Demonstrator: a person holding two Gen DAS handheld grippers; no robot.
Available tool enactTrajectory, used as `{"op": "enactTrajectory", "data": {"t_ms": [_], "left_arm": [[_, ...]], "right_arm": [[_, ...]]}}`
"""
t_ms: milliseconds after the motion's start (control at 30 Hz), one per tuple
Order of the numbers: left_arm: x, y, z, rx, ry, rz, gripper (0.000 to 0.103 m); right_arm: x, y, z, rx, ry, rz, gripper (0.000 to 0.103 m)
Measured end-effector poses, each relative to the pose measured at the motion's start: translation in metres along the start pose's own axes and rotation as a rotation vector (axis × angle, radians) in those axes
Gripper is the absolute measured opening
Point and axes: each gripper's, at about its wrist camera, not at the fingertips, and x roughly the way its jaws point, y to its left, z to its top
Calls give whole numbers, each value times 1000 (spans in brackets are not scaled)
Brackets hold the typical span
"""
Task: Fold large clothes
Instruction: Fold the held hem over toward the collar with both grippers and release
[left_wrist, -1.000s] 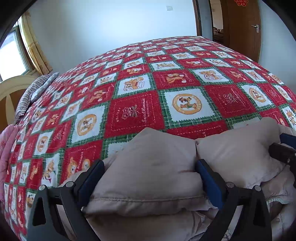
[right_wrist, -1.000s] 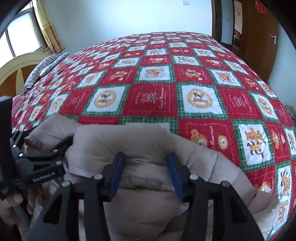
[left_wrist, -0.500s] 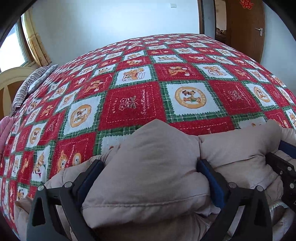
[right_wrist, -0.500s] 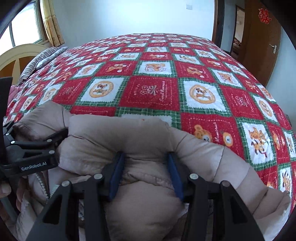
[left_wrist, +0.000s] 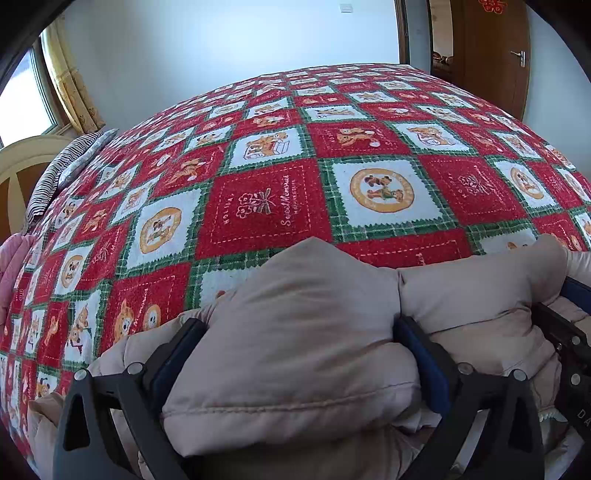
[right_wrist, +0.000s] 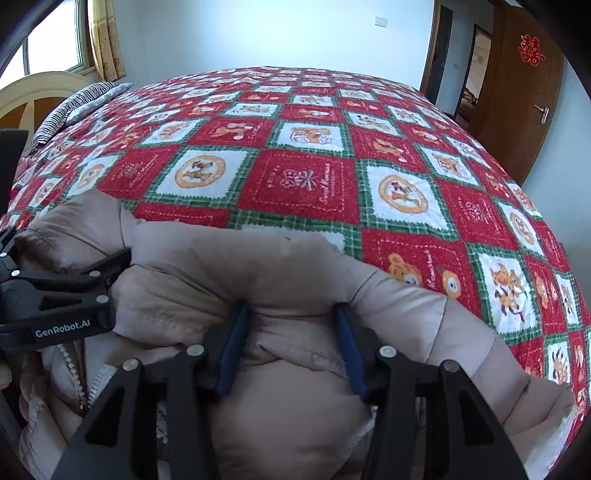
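Observation:
A beige padded jacket (left_wrist: 306, 332) lies bunched at the near edge of the bed. My left gripper (left_wrist: 299, 328) is shut on a thick puffy fold of it, blue pads pressed into both sides. In the right wrist view the same jacket (right_wrist: 258, 273) fills the lower half, and my right gripper (right_wrist: 291, 317) is shut on another bulging fold. The left gripper (right_wrist: 118, 266) shows at the left there, clamped on the jacket beside a white zipper (right_wrist: 92, 380). The right gripper's finger (left_wrist: 569, 325) pokes in at the right edge of the left wrist view.
The bed carries a red, green and white patchwork blanket (left_wrist: 280, 206) that stretches far ahead. A striped pillow (left_wrist: 55, 177) and cream headboard (right_wrist: 33, 92) are at the left. Pink cloth (left_wrist: 11, 258) lies at the left edge. A brown door (right_wrist: 517, 103) stands at the right.
The jacket has shifted slightly forward over the blanket in both views, and the right wrist view has rolled a little. Both grips stay as they were.

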Motion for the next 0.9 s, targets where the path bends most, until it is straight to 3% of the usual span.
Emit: {"op": "enactTrajectory", "data": {"t_ms": [900], "left_arm": [[2, -2, 0, 12, 3, 11, 103]], "right_arm": [[5, 6, 3, -32, 16, -27, 53]]}}
